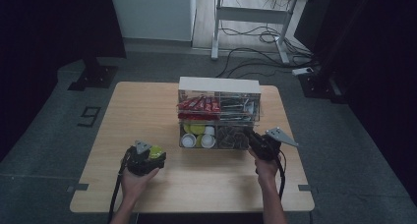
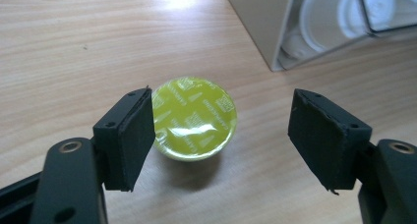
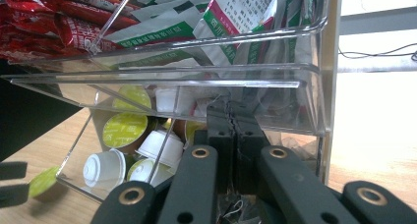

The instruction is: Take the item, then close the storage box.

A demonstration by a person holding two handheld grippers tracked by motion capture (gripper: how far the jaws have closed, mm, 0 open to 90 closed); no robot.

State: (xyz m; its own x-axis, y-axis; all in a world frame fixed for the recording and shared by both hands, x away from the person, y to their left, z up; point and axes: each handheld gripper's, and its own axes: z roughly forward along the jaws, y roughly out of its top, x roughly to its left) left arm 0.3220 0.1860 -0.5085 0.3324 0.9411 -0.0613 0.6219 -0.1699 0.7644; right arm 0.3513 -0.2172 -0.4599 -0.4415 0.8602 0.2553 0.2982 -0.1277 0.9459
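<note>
While the right gripper (image 3: 231,135) rests pinched together at the clear organiser (image 1: 219,86), the green capsule (image 2: 193,118) sits foil-up on the table (image 1: 147,106), between the wide-spread jaws of the left gripper (image 2: 221,135), touching the left pad, off-centre; left hand nearer.

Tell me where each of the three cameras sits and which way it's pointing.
High view: above the person's side, looking forward and down on the table and the clear organizer; both forearms, left gripper and right gripper show.
Left gripper view: on the left gripper, looking down at a green capsule between its open jaws.
Right gripper view: on the right gripper, facing the organizer's lower drawer, jaws closed at its front.
Shared: the high view and left gripper view both show the green capsule.
</note>
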